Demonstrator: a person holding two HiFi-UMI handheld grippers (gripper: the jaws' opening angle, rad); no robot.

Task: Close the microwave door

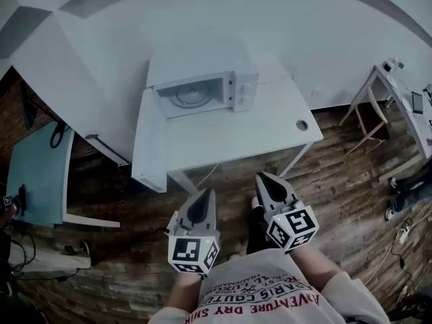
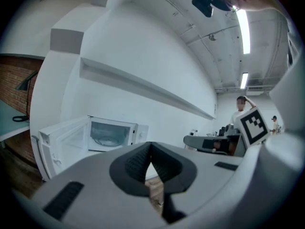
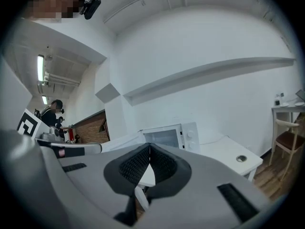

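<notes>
Not started yet, as far as shown. The microwave (image 1: 202, 90) sits at the back of the white table (image 1: 270, 130), well ahead of both tools. Its door (image 1: 150, 140) is swung fully open. It's hinged on the side to the tools' left, w/ the panel sticking out fwd toward the person along the table's left edge. The cavity looks empty apart from the turntable (image 1: 185, 94).

left gripper (image 1: 204, 198): jaws together, pads meeting at the tips, nothing btwn them. It's held low in front of the body, short of the table's near edge, touching nothing. The door's free edge is ahead & a bit to its left. That's the nearest part of the microwave to this tool, but clearly apart. In the left gripper view the door shows left of the jaw line.

right gripper (image 1: 266, 183): also closed on nothing. It's just to the right of the other tool, pointing at the table, w/ the microwave ahead & slightly left of its tips.

Done: nothing. Left to do: bring a tool to the door's outer face, then push it round to the right till it meets the microwave front & latches. Judging by layout, the left tool is better placed. Closed jaws are prob. OK for a push, no grip needed.
</notes>
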